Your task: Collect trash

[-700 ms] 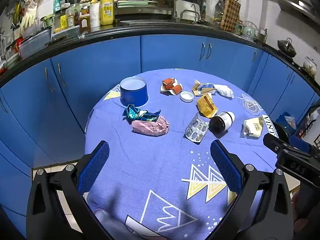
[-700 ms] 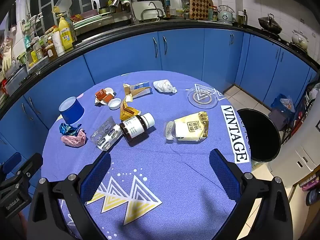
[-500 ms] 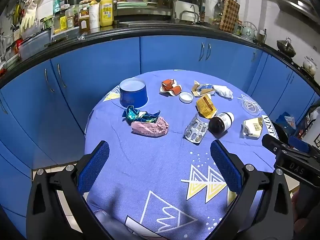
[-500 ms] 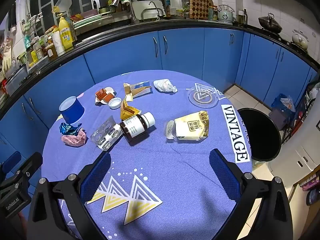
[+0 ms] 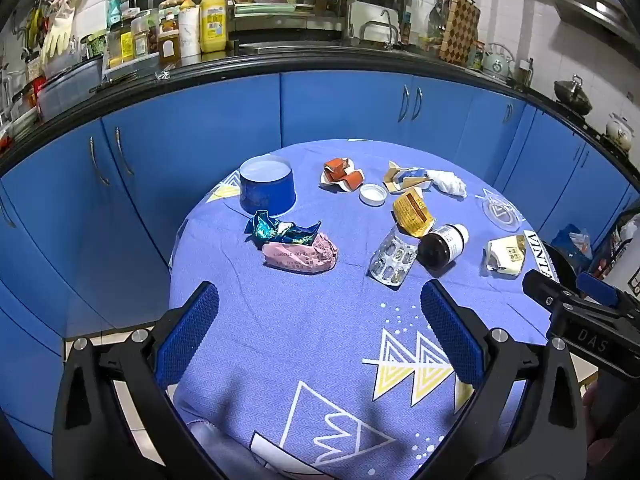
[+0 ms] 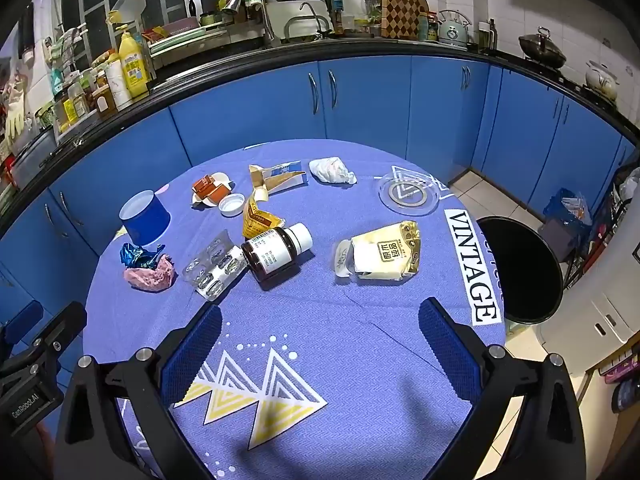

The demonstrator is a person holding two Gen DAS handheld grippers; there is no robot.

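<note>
Trash lies across a round blue-clothed table [image 5: 320,340]. A pink wrapper [image 5: 300,255] with a teal foil wrapper [image 5: 276,230] lies ahead of my left gripper [image 5: 320,336], which is open and empty above the near table. A blister pack [image 5: 392,258], a brown bottle [image 6: 276,254], a gold pouch [image 6: 382,256], a yellow packet [image 6: 258,220], a white cap [image 6: 231,204] and a crumpled tissue [image 6: 332,170] lie further in. My right gripper [image 6: 320,344] is open and empty, short of the pouch. A black bin [image 6: 520,268] stands right of the table.
A blue cup [image 5: 267,190] stands at the far left, a clear glass dish [image 6: 410,194] at the far right. Red-brown wrappers [image 5: 342,174] and a torn carton [image 6: 278,176] lie at the back. Blue cabinets [image 5: 340,108] ring the table.
Both grippers have barely shifted; the left view has drifted slightly. Nothing on the table has moved.
</note>
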